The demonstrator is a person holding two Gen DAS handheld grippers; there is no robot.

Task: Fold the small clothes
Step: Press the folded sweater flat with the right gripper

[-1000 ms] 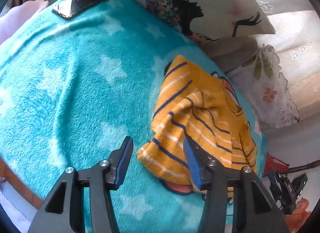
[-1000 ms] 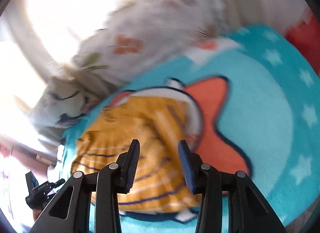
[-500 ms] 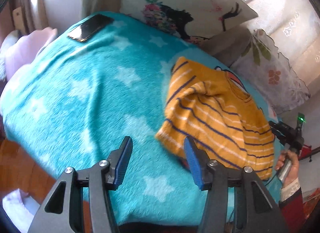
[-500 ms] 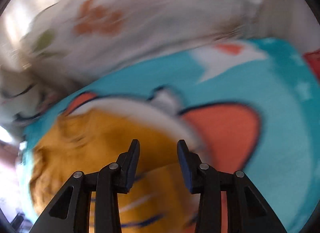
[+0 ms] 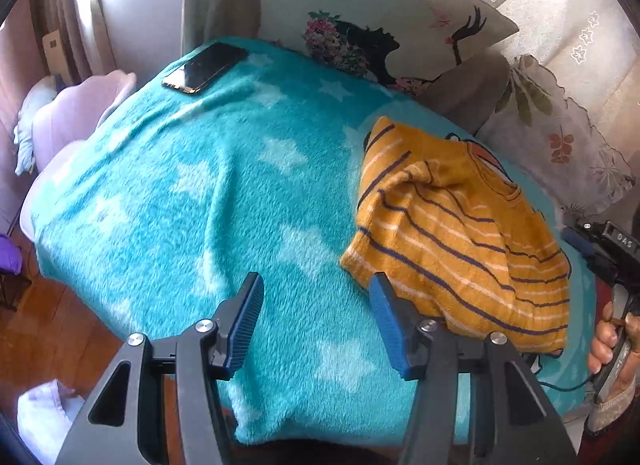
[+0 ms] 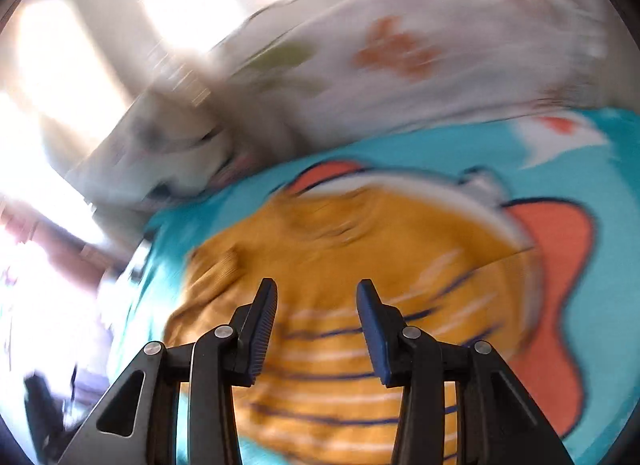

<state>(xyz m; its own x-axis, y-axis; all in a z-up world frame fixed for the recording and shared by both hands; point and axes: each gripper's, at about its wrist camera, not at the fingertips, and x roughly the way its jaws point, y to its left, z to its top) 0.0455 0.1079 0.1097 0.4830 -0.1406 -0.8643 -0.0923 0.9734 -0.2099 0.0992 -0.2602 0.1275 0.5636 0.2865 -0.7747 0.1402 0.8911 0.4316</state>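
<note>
My left gripper and right gripper both gape empty over the folded mustard striped sweater, right of centre on a teal star blanket.

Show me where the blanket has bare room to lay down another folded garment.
The widest free patch of the blanket lies between the phone at the far corner, the striped shirt and the open left claw. Behind the shirt, the pillows crowd the edge.

Motion blur smears the right wrist view, so the striped shirt and pillows lack detail.
</note>
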